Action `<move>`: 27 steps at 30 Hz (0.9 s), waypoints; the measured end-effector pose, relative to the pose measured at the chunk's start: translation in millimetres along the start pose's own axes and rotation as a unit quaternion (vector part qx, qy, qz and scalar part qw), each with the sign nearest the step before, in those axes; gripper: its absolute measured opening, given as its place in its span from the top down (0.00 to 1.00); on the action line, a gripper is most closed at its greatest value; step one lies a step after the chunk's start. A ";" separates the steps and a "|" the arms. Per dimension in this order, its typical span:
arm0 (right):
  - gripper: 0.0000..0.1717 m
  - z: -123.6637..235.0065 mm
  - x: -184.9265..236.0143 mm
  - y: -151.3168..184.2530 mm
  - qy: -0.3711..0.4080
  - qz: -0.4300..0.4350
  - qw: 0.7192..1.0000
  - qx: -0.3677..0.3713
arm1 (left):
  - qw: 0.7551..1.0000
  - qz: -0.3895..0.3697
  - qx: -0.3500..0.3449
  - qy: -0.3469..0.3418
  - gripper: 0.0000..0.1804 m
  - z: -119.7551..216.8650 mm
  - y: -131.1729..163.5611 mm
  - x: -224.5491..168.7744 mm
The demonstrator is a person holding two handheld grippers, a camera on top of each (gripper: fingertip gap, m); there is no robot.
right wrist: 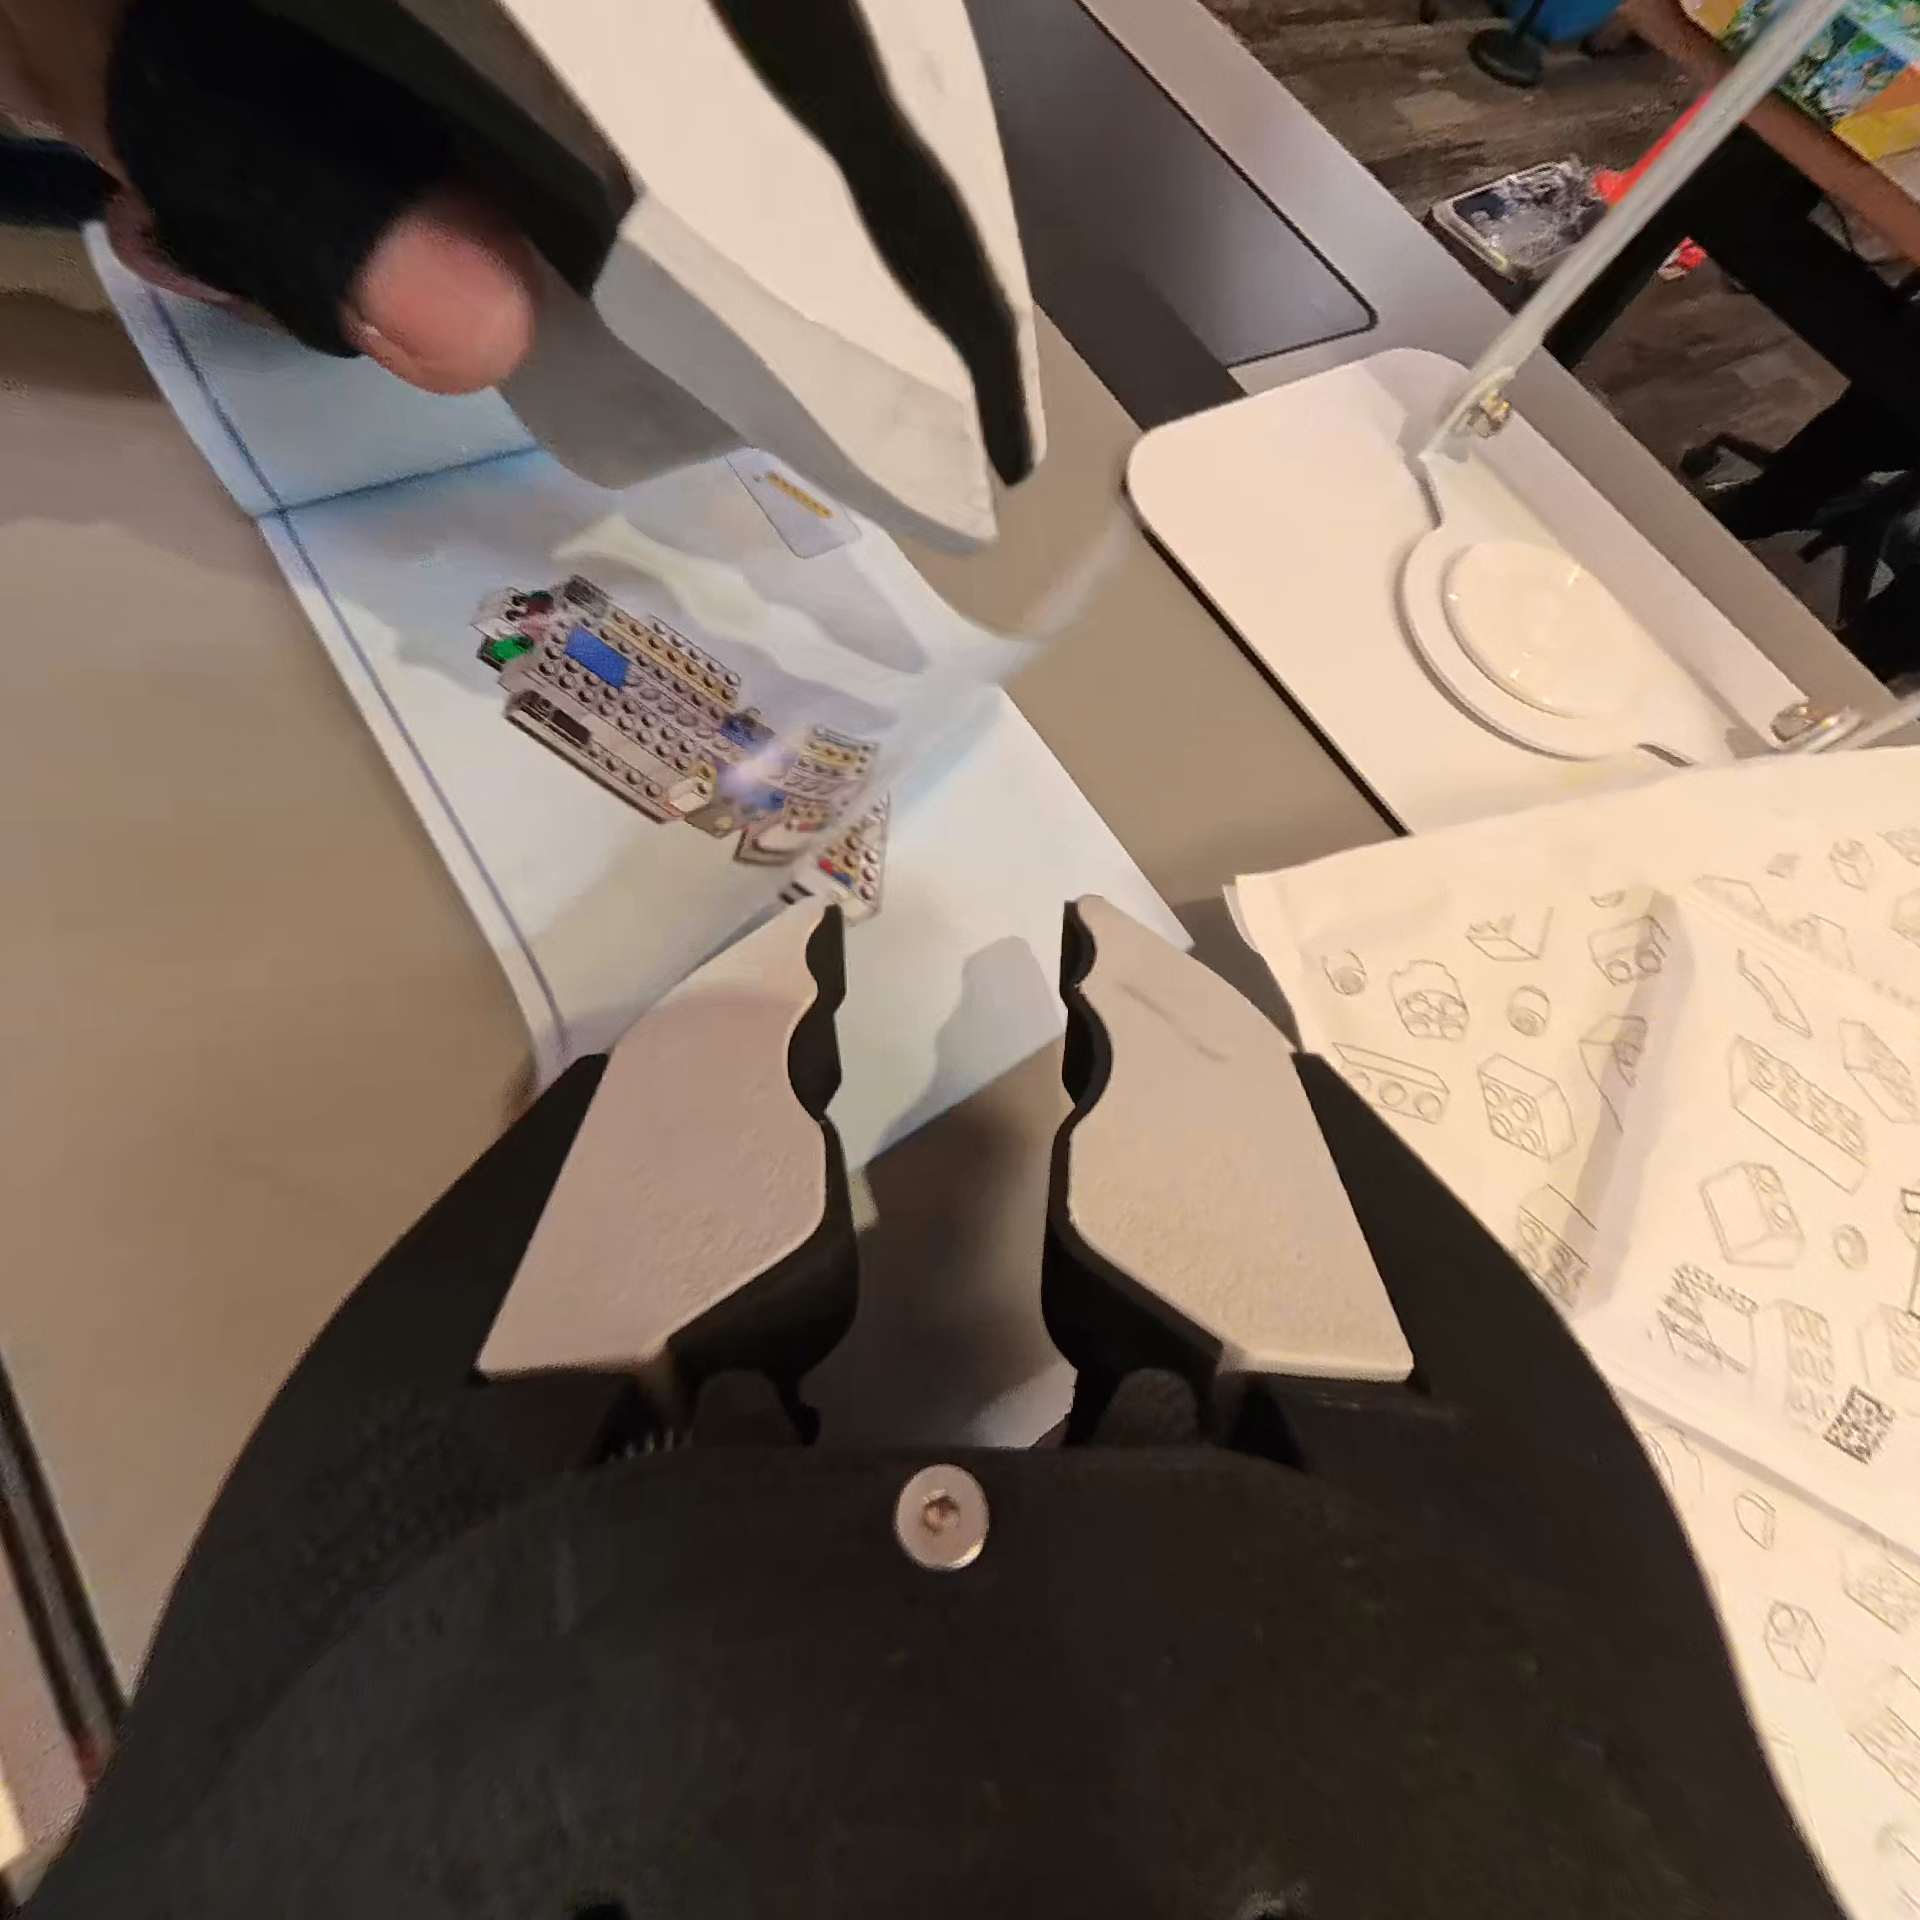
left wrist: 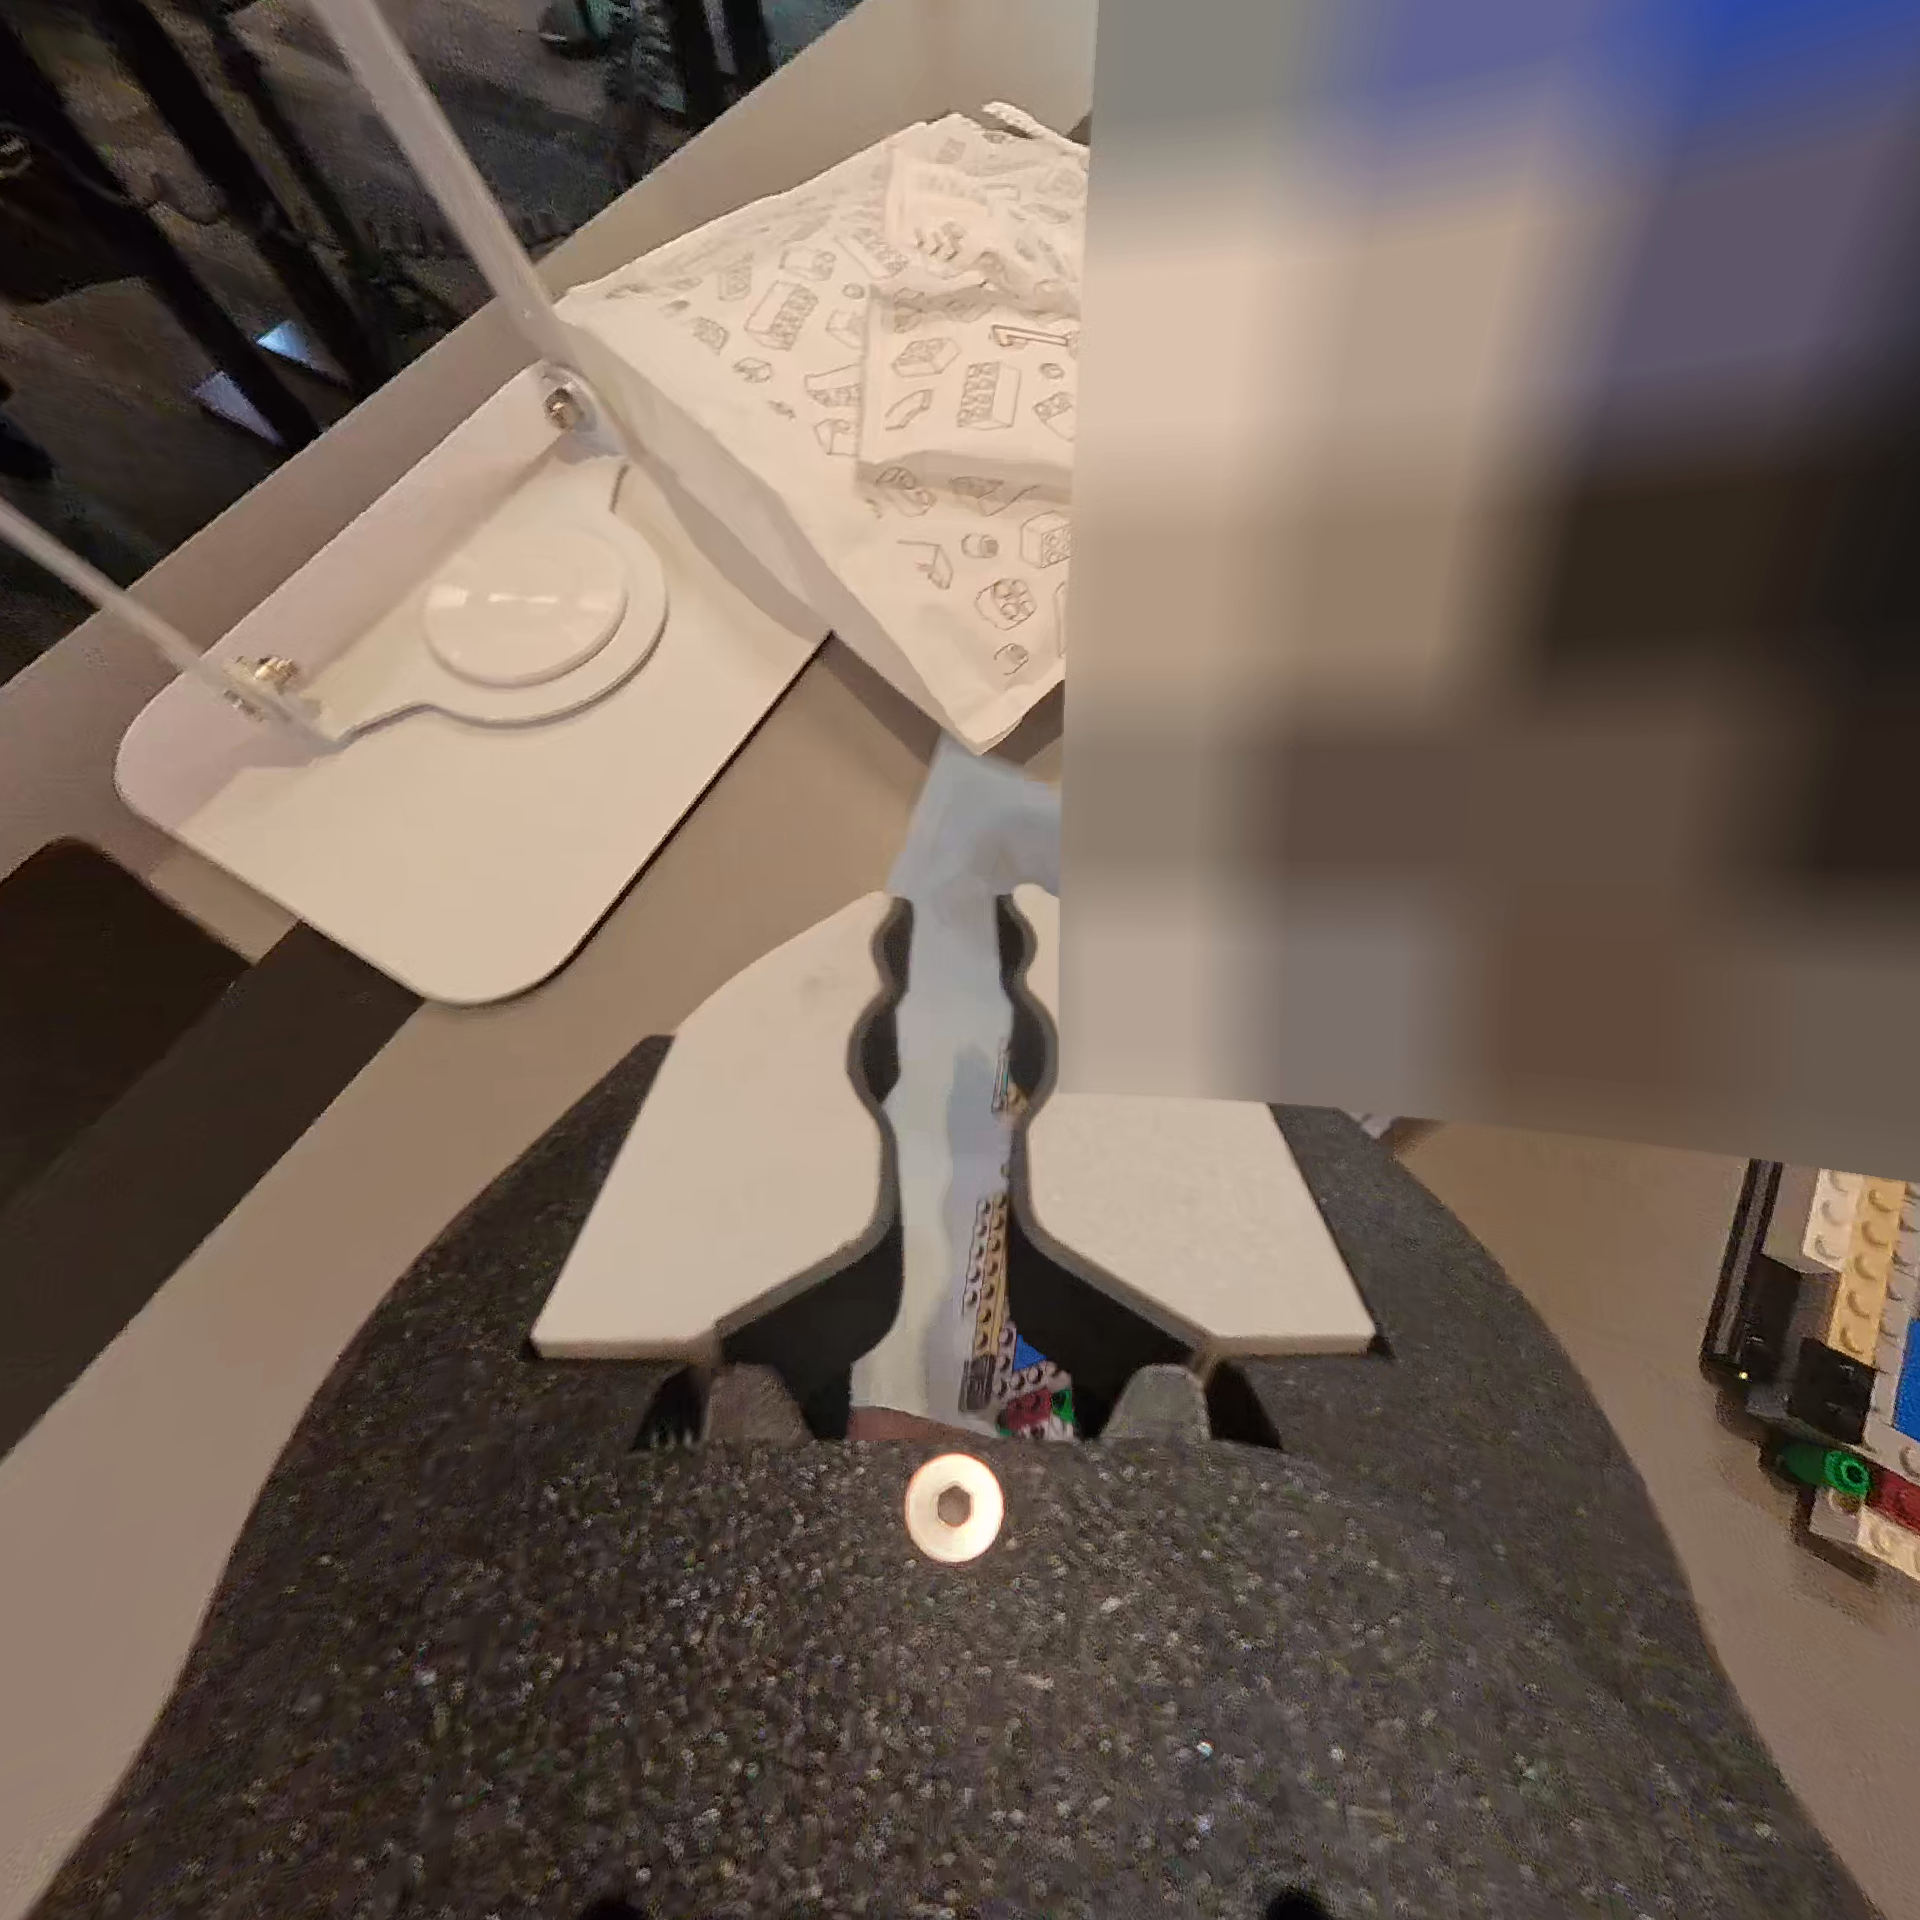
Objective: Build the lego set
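Booklet [right wrist: 665,935] pages are lying open on the table [right wrist: 208,831], long axis running away from us. We are hovering the right gripper [right wrist: 945,925] parted over its near corner; the left gripper [left wrist: 951,914] is slightly apart above a page, gripping nothing.

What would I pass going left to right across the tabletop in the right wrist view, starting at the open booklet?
Open instruction booklet → right gripper, open above the booklet's near corner → white paper bag printed with brick drawings. Farther back on the right stands a white stand base.
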State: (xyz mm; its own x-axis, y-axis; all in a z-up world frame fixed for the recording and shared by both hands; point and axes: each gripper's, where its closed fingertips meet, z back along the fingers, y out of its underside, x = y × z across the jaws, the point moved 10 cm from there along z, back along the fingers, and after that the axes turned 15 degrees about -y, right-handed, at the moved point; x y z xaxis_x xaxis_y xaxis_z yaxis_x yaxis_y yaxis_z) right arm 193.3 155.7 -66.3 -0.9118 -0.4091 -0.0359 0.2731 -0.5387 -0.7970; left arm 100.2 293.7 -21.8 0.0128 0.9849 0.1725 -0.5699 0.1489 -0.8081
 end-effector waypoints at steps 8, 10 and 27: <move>0.77 -6.3 11.1 -15.2 -0.001 0.012 1.000 -0.009 | 0.997 0.076 -0.009 -0.006 0.75 48.0 30.3 -28.6; 0.77 -4.7 10.9 -16.5 0.001 0.006 1.000 -0.018 | 0.998 0.057 -0.022 -0.020 0.72 57.1 33.0 -41.7; 0.78 -1.9 7.9 -13.8 -0.002 -0.031 0.999 -0.030 | 0.989 0.058 -0.029 -0.135 1.00 45.2 41.8 -71.3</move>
State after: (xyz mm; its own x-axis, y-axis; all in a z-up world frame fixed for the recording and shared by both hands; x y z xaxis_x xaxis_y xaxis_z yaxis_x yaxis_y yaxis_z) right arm 181.7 161.3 -56.7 -0.9252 -0.3791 0.0158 0.1981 -0.5181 -0.8320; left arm 38.3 225.7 -42.5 -0.2749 0.9374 0.2138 -0.5067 0.0478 -0.8608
